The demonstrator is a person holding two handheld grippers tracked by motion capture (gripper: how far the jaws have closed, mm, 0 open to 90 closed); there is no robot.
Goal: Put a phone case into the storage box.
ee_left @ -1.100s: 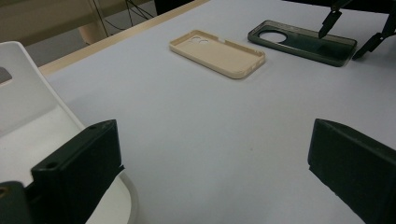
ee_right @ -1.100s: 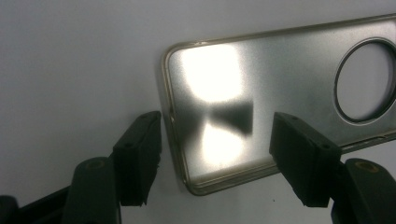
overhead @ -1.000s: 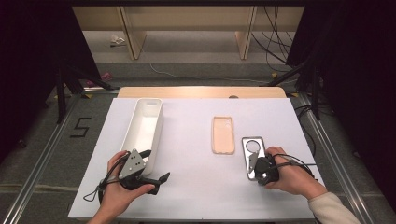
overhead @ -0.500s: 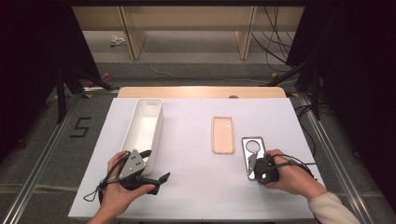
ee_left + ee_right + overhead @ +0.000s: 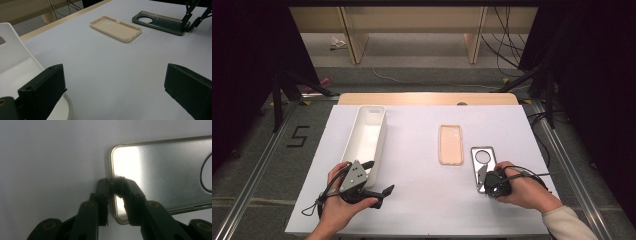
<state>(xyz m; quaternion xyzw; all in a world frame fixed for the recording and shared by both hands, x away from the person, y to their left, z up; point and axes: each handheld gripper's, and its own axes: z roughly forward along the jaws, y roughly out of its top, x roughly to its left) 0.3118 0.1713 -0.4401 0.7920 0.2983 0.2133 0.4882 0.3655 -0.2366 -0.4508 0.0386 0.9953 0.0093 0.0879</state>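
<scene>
A smoky grey phone case (image 5: 483,159) lies flat at the right of the white table, with a round camera hole at its far end. My right gripper (image 5: 483,178) is at its near end. In the right gripper view its jaws have just been closing and now pinch the rim of the grey case (image 5: 162,175), one pad inside and one outside; the gripper (image 5: 111,183) is shut on it. A beige phone case (image 5: 450,144) lies just left of the grey one. My left gripper (image 5: 379,181) rests open near the table's front left, with nothing between its jaws (image 5: 115,90).
A long white bin (image 5: 368,134) stands on the left half of the table, its near end beside my left hand; its wall (image 5: 12,50) is close to the left jaw. A wooden strip (image 5: 427,98) runs along the table's far edge.
The right gripper's jaws have drawn together at the near end of the grey case. Both hands and both cases stay where they were.
</scene>
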